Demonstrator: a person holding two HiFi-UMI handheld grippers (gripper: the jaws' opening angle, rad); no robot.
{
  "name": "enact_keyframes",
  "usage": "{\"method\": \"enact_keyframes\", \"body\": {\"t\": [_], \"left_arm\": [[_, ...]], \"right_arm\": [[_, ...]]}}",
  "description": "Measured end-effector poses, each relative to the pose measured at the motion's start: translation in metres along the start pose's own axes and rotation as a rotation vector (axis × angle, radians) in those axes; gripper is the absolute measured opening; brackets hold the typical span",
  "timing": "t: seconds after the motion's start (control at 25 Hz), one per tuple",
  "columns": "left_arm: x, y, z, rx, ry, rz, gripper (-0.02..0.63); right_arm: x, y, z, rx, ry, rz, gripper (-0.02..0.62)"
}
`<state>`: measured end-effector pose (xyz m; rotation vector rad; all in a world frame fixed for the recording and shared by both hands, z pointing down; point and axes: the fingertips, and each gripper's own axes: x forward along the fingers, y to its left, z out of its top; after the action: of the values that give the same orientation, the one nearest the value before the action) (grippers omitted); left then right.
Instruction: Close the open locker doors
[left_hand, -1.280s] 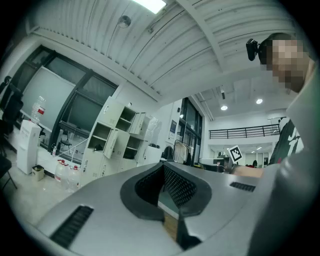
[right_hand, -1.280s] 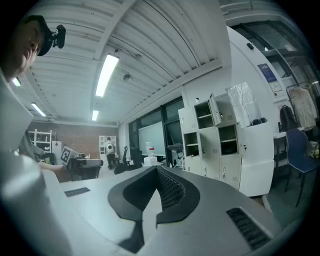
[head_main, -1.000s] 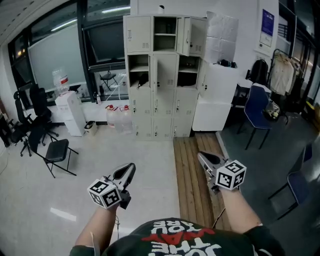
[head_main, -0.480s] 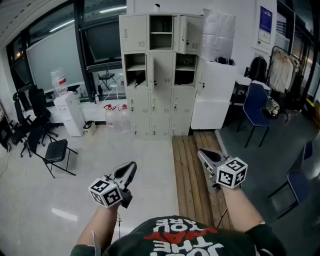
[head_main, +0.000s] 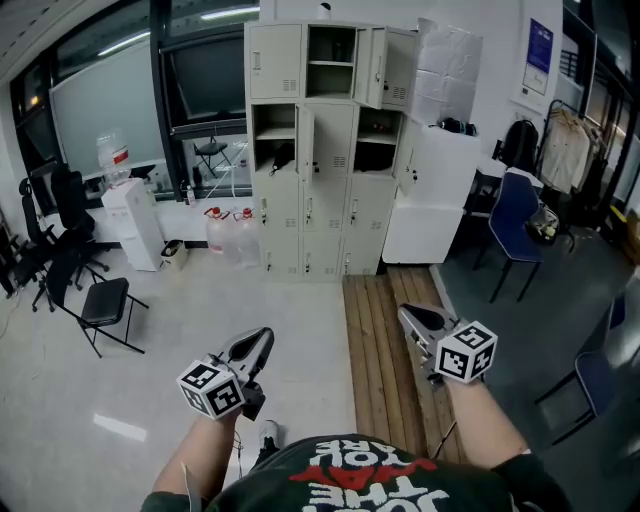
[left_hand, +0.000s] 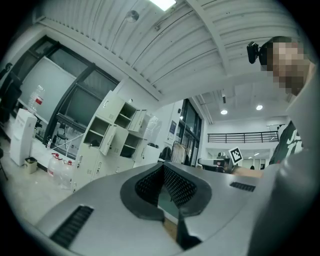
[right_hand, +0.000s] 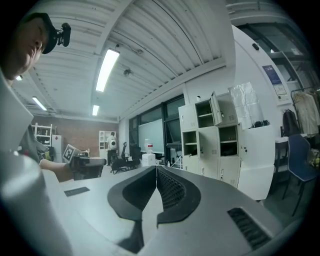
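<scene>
Right now your left gripper (head_main: 264, 333) and right gripper (head_main: 403, 311) hover low in front of you. Each has its smooth grey shells drawn in, so the black ribbed jaws are pressed together with nothing between them. Below the right one, a strip of wooden slats (head_main: 385, 350) runs across the pale, glossy floor (head_main: 200, 310). A black folding chair (head_main: 105, 303) stands off to your left. The cream metal lockers (head_main: 325, 230) stand well apart from you, against the far wall. The top middle door (head_main: 372, 66) is swung wide on a shelved box, and two compartments in the middle row gape dark.
</scene>
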<state>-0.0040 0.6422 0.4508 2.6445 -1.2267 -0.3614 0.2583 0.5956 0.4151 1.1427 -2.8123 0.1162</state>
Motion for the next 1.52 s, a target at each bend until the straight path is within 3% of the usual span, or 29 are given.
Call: {"method": "enact_keyframes", "body": {"t": [0.28, 0.64, 0.84, 1.32, 1.52], "left_arm": [[0.044, 0.116, 0.019, -0.003, -0.014, -0.059, 0.008], [0.116, 0.286, 0.09, 0.044, 0.022, -0.152, 0.008], [0.142, 0.359, 0.111, 0.046, 0.03, -0.166, 0.008], [0.197, 0.448, 0.116, 0.004, 0.043, -0.109, 0.008], [0.243, 0.471, 0.105, 0.02, 0.053, -0.066, 0.008]], "right_arm": [[0.115, -0.027, 0.013, -0.01, -0.008, -0.044, 0.035], [0.303, -0.065, 0.074, 0.004, -0.084, -0.065, 0.035], [0.373, -0.088, 0.085, 0.017, -0.096, -0.086, 0.035], [0.459, -0.164, 0.085, 0.035, -0.085, -0.085, 0.035], [0.494, -0.224, 0.077, 0.052, -0.095, -0.05, 0.035]]}}
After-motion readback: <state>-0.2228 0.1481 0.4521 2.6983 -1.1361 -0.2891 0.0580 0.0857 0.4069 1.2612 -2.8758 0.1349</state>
